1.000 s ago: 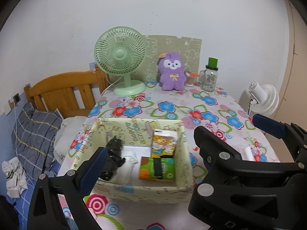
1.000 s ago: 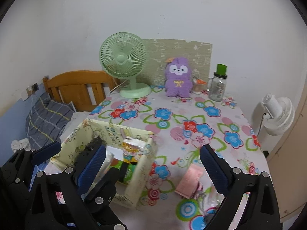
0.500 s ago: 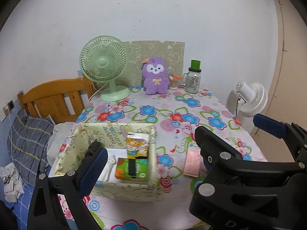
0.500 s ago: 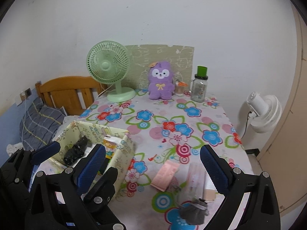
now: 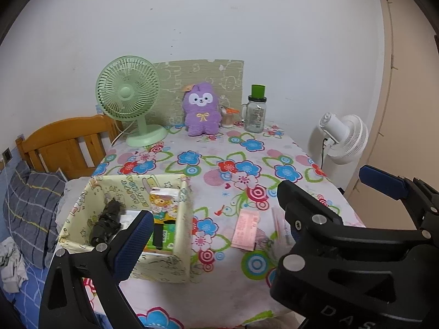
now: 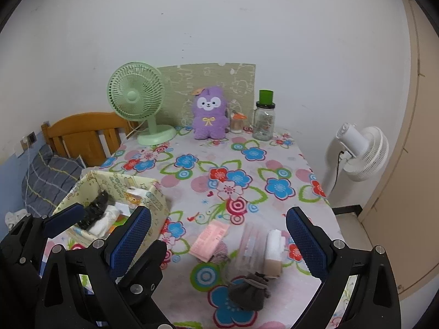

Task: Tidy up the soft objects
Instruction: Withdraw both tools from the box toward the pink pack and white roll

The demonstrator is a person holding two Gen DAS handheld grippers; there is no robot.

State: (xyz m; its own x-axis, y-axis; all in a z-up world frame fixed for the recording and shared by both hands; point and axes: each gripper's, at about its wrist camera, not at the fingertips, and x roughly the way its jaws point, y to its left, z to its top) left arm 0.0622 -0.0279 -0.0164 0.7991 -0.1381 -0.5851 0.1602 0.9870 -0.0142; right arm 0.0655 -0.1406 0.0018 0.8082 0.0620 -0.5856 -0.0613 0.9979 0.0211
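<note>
Floral oilcloth covers the worktop point(image 6: 247, 164), which is pushed against a white wall with a bed on its left side, so everything to sort lies within easy reach of both tongs. Nearest the right tongs point(image 6: 218, 242), whose blue pads stand wide apart and hold nothing, a crumpled grey-brown sock point(image 6: 248, 292) lies loose at the front edge; it seems the likeliest next pick, since it sits almost directly between the spread fingers. Just beyond it lie a white and tan rolled item point(image 6: 274, 249), a clear flat packet point(image 6: 251, 242) and a pink packet point(image 6: 210, 240), bunched together as an unsorted pile. The left tongs point(image 5: 216, 242) are also open and empty, hovering beside the pale yellow fabric bin point(image 5: 183, 219) on the left of the worktop, perhaps to steady it. That bin already holds a dark soft bundle point(image 5: 107, 223), something white, and cartoon-printed boxes point(image 5: 163, 200), so it reads as the collecting place. Farther back, against the wall, stand a green desk fan point(image 6: 137, 98), a purple plush toy point(image 6: 210, 113) propped upright before a patterned board point(image 6: 241, 78), and a glass jar with a green lid point(image 6: 264, 120), kept out of the working area. A white floor fan point(image 6: 359, 150) stands off the worktop to the right.
</note>
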